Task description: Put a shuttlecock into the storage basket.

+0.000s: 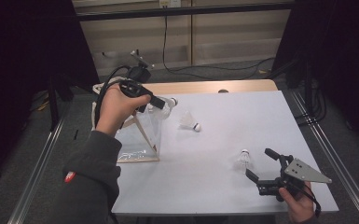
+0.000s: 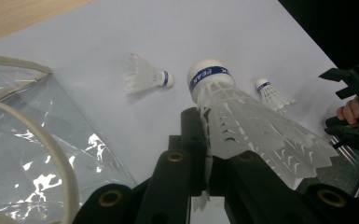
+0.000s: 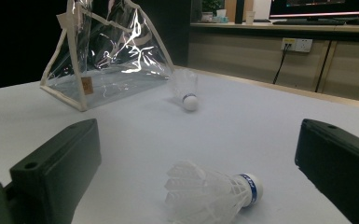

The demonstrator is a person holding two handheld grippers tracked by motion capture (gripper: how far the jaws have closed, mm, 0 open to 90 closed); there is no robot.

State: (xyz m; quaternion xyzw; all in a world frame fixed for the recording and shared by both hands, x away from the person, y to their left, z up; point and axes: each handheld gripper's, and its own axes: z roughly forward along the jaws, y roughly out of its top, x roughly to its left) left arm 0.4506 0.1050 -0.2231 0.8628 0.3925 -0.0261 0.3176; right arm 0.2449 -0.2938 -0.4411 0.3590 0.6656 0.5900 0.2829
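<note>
White sheeting covers most of my desk [image 1: 224, 140], with a strip of bare wood showing along its far edge. Beyond that edge the room has pale wooden panelling, a wall socket and a black cable trailing down to the floor; dark curtains close off both sides, and metal rails run along the floor beside the desk.

My left tool [image 2: 205, 154] is pinching a shuttlecock [image 2: 242, 121] by its feather skirt, the white cork with its blue band pointing away from the jaws, held up above the desk. Just beside this tool, on its left, sits a clear plastic bag [image 2: 37, 149] with cream trim, standing like a tent on the sheet.

Ahead of my left tool, a second shuttlecock [image 1: 189, 122] lies on its side on the white sheet.

My right tool [image 1: 261, 165] sits low near the desk's close corner, jaws spread wide and gripping nothing. A third shuttlecock [image 3: 212, 191] lies on its side between those open jaws, just ahead of them, touching neither.
</note>
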